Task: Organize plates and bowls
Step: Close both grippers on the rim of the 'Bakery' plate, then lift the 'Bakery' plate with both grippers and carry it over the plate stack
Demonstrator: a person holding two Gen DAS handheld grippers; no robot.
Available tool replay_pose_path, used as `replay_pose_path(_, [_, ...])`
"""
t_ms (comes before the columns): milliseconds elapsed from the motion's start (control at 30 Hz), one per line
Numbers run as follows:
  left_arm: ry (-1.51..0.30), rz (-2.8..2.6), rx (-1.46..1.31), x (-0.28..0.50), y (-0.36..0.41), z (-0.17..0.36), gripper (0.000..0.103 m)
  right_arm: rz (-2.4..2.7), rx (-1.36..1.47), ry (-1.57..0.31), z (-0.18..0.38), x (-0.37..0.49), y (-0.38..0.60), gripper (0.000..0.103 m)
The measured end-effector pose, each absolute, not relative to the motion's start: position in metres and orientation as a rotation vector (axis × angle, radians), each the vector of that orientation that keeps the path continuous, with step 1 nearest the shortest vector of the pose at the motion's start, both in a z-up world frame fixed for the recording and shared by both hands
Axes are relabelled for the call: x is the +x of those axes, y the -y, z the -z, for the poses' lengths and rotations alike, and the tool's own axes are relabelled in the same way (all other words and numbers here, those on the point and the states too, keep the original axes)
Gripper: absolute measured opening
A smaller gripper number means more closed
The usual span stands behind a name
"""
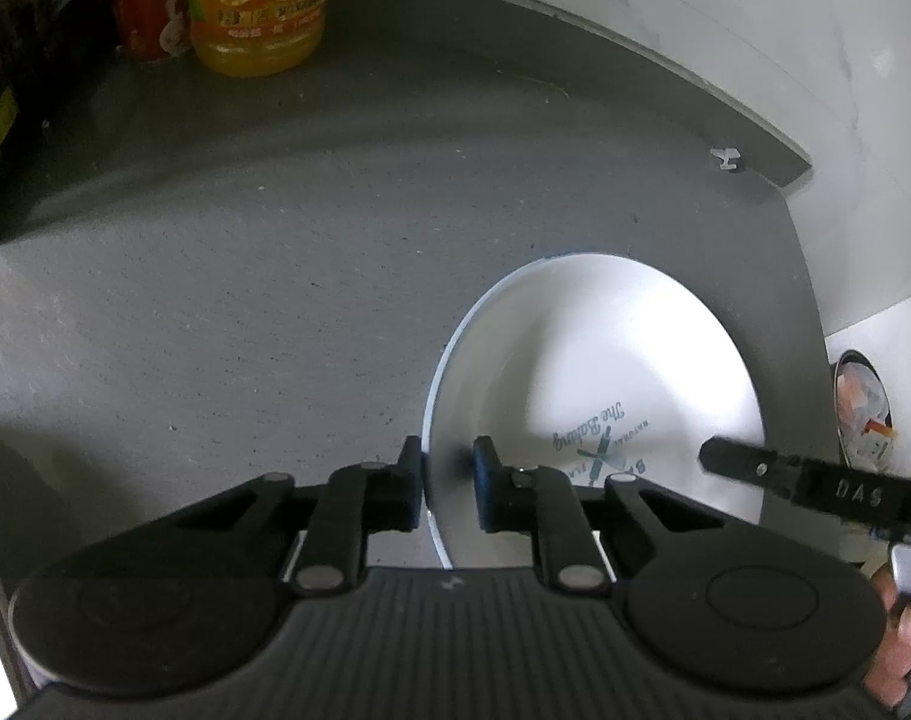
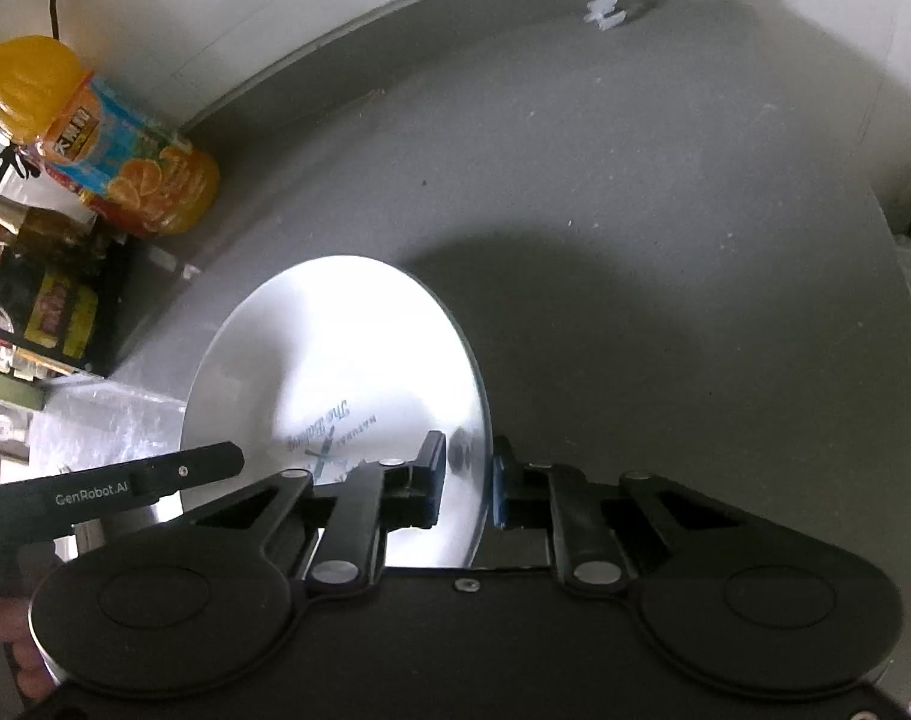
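Spreading under everything you are working over is the grey tabletop, running back to a pale wall. Sitting on it, toward its right end, is the white plate with dark lettering printed inside; you are gripping it from both sides at once. Your left claw is closing narrowly over the plate's left rim, one finger outside the rim and the other inside on the white surface. Your right claw is pinching the opposite rim in the same way, its fingers straddling the thin edge. Whether the plate is resting flat or is slightly raised is not something you can tell from these views. Standing well apart from the plate, at the back left corner by the wall, are the orange juice bottle and, just beside it, a red can. Lying near the tabletop's far right edge is a small white clip.
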State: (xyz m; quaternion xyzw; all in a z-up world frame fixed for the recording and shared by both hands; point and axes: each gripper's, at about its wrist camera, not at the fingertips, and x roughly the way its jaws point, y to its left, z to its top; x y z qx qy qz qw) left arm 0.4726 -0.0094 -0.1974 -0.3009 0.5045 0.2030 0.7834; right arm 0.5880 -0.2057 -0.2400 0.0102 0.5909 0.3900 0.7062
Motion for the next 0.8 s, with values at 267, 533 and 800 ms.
replay_pose_path(267, [-1.07, -0.457, -0.716, 0.465, 0.002, 0.197, 0.015, -0.895, 0.085, -1.279, 0.232, 0.588, 0.214, 0.008])
replay_pose_path(533, [-1.022, -0.445, -0.738, 0.458, -0.01, 0.18, 0.015, -0.936, 0.116, -1.216, 0.207, 0.589, 0.217, 0.006])
replay_pose_path(800, [-0.972, -0.427, -0.748, 0.448, -0.022, 0.152, 0.015, -0.951, 0.122, -1.18, 0.174, 0.586, 0.215, 0.006])
